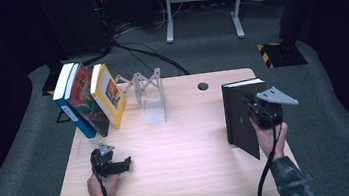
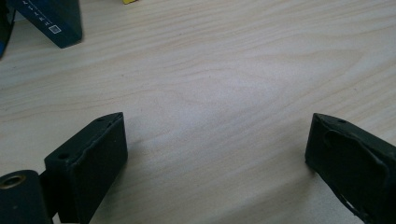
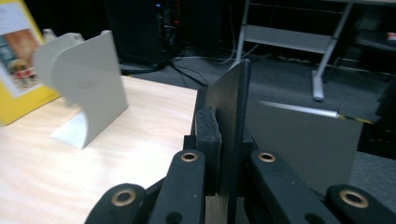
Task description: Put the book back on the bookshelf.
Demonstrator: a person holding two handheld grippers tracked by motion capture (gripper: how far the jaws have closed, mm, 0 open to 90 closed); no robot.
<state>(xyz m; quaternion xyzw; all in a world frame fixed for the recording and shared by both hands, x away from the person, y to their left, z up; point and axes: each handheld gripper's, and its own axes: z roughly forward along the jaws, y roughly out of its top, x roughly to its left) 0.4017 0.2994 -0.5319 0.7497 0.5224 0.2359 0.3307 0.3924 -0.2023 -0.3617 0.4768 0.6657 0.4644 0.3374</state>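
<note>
Black book (image 1: 239, 116) is up off the counter (image 1: 191, 166) at its right side, right gripper (image 1: 257, 110) fingers clamped on its cover, left gripper (image 1: 120, 166) wide open and empty; probably still to be shelved beside three leaning books (image 1: 89, 98) at the bookend (image 1: 154, 103).

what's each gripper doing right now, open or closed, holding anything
Left gripper: open, holding nothing, low over the table.
Right gripper: shut on the black book, which stands upright.
</note>
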